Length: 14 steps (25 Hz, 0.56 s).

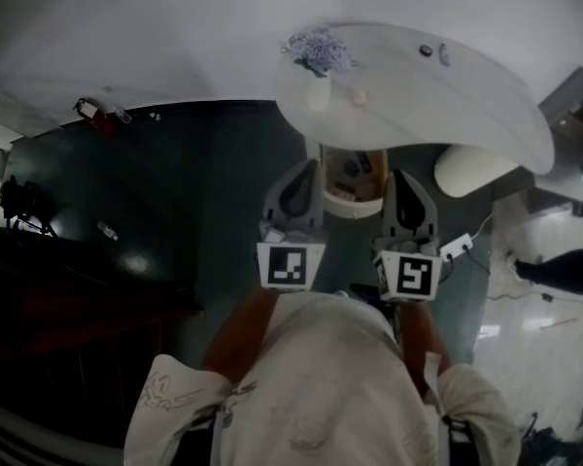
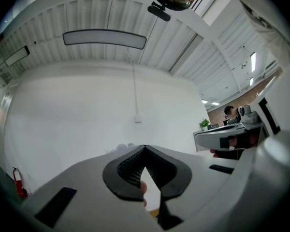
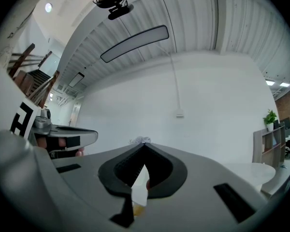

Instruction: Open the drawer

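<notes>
Left claw (image 2: 145,152) & right claw (image 3: 145,150) both clenched empty w/ drawer (image 1: 350,205) just ahead between them, so we reckon a pull now grabs nothing, or bumps the surface (image 1: 466,105) just beyond.

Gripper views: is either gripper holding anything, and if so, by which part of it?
Nothing is held. The left gripper and the right gripper both have their jaws shut tip to tip, with nothing between them.
</notes>
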Available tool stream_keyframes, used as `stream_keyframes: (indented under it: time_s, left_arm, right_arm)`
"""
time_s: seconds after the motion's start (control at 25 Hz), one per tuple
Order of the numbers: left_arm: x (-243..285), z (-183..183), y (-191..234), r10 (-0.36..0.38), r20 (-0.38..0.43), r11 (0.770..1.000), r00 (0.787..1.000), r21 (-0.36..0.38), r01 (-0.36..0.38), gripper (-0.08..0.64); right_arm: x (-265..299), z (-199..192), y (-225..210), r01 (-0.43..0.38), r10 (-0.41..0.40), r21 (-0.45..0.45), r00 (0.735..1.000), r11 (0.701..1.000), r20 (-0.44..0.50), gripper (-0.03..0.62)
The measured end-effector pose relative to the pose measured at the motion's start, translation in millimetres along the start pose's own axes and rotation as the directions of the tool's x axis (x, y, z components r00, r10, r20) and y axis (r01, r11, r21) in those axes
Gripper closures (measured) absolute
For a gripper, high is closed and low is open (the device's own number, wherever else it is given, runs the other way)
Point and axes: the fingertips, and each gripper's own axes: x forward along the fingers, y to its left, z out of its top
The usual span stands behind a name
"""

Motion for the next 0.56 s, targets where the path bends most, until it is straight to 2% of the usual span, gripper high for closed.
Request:
stream_keyframes:
  time_s: [0.56]
  left_arm:
    - [-5.9, -2.6, -1.5, 0.001, 0.0, 1.0, 1.0, 0.009, -0.001, 0.565]
  right_arm:
    - [-7.8, 0.1, -4.2, 0.011, -0.012, -0.025, 1.0, 1.0, -0.008, 0.588]
